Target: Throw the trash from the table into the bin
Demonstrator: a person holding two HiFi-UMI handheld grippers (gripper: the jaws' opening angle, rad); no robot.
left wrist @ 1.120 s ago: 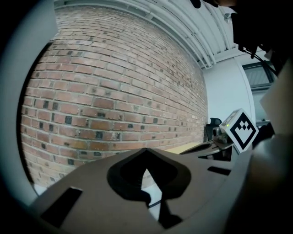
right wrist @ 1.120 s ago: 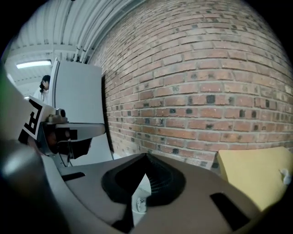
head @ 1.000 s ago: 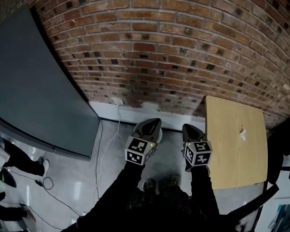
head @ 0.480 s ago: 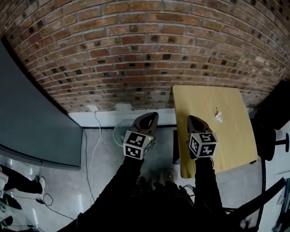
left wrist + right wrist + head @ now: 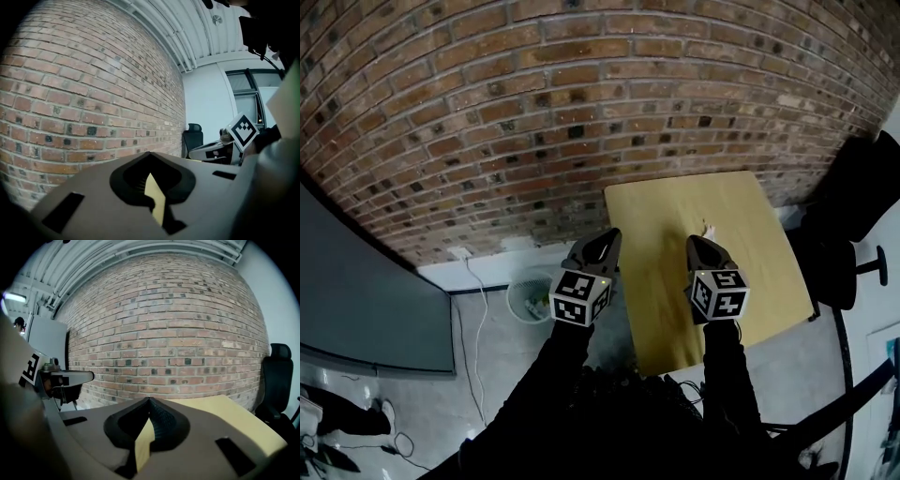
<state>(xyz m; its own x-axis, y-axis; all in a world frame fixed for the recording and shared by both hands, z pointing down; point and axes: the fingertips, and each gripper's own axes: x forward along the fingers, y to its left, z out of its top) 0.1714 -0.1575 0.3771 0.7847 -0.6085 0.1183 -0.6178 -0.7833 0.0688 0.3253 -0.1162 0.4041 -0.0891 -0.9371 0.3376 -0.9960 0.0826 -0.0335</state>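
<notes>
Here the crumpled trash (image 5: 709, 230) lies on the table's (image 5: 666, 300) far half. The right gripper (image 5: 703, 248) above the table and the left gripper (image 5: 602, 244) at its left edge both have their jaws closed and empty. The bin (image 5: 528, 296) stands left of the table.

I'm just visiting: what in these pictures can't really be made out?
- Trash on the table: head view, too small to identify; it does not show in the right gripper view.
- Bin: head view, contents too small; the left gripper overlaps its right side.
- Chair: head view, dark, cut by the right edge.
</notes>
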